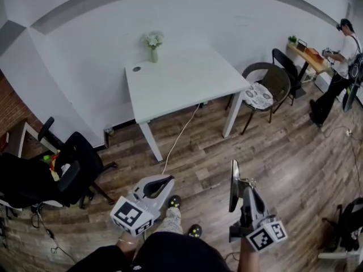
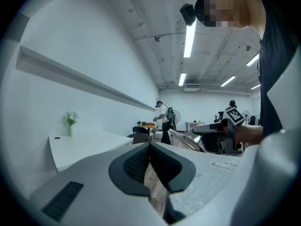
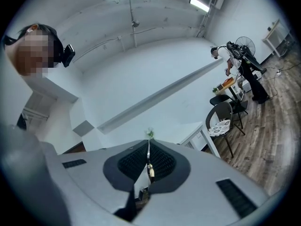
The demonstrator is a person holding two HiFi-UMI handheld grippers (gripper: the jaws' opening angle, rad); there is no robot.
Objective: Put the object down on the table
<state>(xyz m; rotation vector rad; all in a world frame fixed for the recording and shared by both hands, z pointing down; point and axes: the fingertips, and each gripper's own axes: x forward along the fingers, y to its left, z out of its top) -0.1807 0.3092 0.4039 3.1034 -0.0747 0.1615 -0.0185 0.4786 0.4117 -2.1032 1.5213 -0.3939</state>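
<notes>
Right gripper [image 3: 148, 160] pinches a thin flat panel [image 1: 234, 186] by its edge, upright above the floor [image 1: 283, 152], well short of the white table [image 1: 187, 89]; left gripper [image 2: 150, 147] is clenched empty. That panel looks light, stiff and likely slippery, so a low edge grip suits it.

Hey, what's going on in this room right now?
A person stands holding a gripper in each hand. The right gripper is shut on a thin panel, held upright on edge. The left gripper is shut with nothing in it. The white table, with a vase at its far edge, stands some way ahead; the panel is not on it yet.
</notes>
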